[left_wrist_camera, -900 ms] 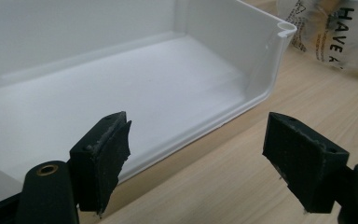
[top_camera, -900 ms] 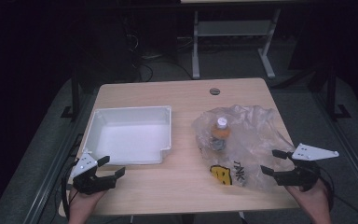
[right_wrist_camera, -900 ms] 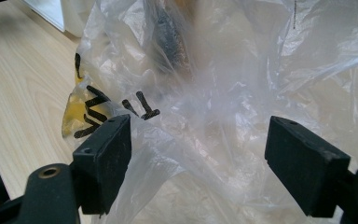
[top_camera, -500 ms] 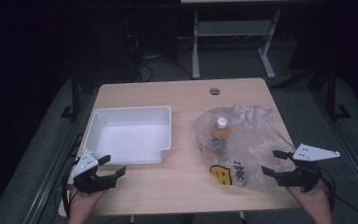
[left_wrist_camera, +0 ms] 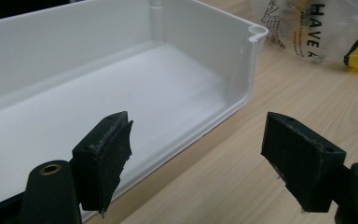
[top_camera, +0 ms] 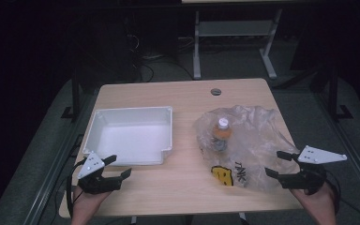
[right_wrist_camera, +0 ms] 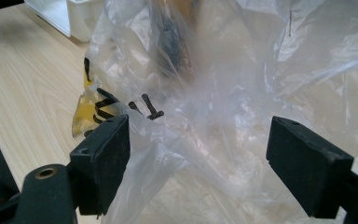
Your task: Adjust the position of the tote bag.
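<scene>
A clear plastic bag (top_camera: 248,140) with a yellow smiley print lies on the right half of the wooden table (top_camera: 183,187). A bottle (top_camera: 221,133) with a white cap and orange contents sits inside it. A white plastic tray (top_camera: 131,136) rests empty on the left half. My left gripper (top_camera: 119,167) stands open at the tray's near edge, nothing between its jaws; in the left gripper view (left_wrist_camera: 196,154) the tray's front wall (left_wrist_camera: 223,102) runs just ahead. My right gripper (top_camera: 277,164) is open at the bag's near right edge. The bag's film (right_wrist_camera: 205,140) lies between its spread jaws (right_wrist_camera: 198,158), which do not press it.
A round cable hole (top_camera: 215,91) sits near the table's far edge. Beyond the table stand a metal frame (top_camera: 234,33) and cables on a dark floor. Bare wood lies between tray and bag and along the near edge.
</scene>
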Tool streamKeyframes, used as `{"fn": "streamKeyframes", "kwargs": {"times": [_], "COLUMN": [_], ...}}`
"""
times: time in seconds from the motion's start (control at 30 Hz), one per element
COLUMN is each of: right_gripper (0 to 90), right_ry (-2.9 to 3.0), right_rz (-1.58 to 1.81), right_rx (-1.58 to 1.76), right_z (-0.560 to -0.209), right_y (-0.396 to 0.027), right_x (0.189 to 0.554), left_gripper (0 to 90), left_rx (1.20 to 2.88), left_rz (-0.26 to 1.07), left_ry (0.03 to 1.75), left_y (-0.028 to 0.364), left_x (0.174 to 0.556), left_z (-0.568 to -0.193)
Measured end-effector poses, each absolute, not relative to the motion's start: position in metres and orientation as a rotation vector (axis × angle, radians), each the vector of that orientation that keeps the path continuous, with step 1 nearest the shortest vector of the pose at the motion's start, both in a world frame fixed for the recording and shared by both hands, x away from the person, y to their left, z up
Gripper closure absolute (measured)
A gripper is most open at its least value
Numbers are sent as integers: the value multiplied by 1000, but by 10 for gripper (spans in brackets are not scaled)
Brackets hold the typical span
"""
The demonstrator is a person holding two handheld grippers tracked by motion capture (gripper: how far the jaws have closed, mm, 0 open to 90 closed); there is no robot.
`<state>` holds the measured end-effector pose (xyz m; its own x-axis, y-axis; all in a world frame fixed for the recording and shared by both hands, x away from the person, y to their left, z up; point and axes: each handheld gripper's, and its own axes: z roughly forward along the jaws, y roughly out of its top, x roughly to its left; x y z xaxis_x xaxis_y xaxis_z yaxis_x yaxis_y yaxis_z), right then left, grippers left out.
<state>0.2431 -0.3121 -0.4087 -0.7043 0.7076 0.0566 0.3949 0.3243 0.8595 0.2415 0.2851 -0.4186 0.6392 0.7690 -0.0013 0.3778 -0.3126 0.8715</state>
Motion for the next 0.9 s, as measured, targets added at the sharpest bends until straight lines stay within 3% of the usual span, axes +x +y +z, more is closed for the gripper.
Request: {"fn": "streamKeyframes", "kwargs": {"times": [0.9], "right_gripper": [194], "right_ry": [2300], "right_rz": [1338], "right_rx": [963], "right_z": [-408], "right_y": [-309], "right_x": [250], "left_gripper": [252], "left_rx": [2056], "left_rz": [343], "left_ry": [595], "left_y": [243], "left_x": [263], "left_z": [-379]}}
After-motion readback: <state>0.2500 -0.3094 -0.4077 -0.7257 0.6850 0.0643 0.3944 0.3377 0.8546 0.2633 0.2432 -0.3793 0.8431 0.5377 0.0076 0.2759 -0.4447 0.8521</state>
